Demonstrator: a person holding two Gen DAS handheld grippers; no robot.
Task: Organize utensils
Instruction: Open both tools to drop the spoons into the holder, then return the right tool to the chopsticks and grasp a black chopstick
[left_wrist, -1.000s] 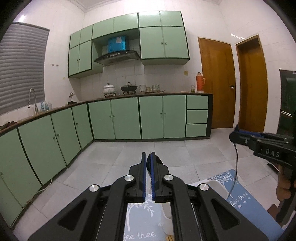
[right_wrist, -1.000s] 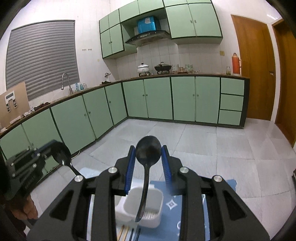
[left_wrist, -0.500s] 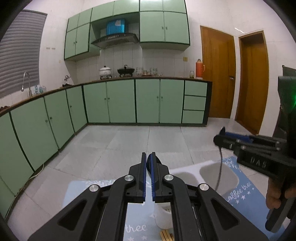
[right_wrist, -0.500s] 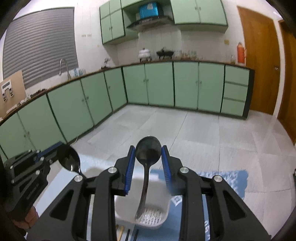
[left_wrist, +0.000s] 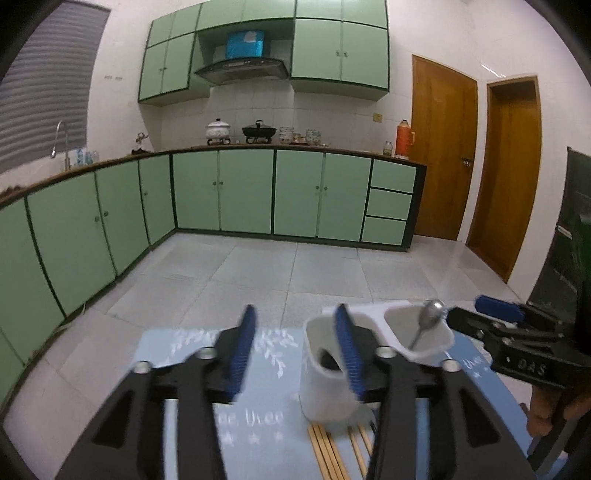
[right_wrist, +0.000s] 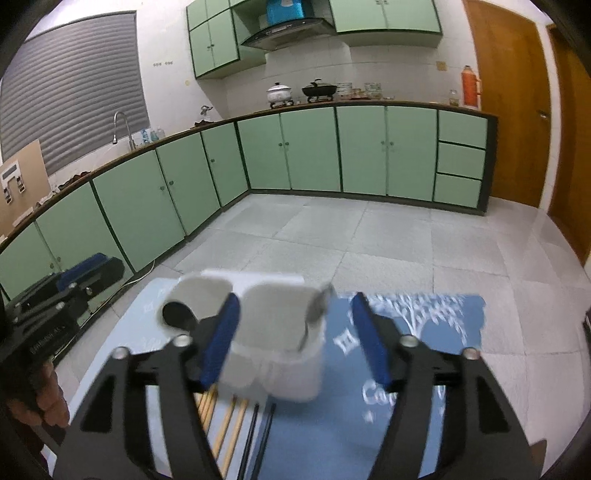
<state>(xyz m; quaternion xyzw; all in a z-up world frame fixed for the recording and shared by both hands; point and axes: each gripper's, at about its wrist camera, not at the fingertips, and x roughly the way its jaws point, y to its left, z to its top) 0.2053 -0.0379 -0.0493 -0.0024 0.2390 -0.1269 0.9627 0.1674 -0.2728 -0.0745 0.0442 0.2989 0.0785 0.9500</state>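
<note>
The left gripper (left_wrist: 297, 354) stands with jaws parted and nothing between the pads; they have just been opening. The right gripper (right_wrist: 295, 343) stands wider, jaws also just opened, pads clear of any object. A white two-compartment utensil holder (right_wrist: 273, 354) sits on a blue patterned mat (right_wrist: 413, 332). In the right wrist view, the black spoon (right_wrist: 177, 314) rests in the compartment at 9 o'clock; the metal spoon (right_wrist: 314, 314) leans in the compartment at 3 o'clock, bowl upward at the rim. Wooden chopsticks (right_wrist: 225, 421) and dark chopsticks (right_wrist: 258, 432) lie on the mat at 6 o'clock of the holder.
</note>
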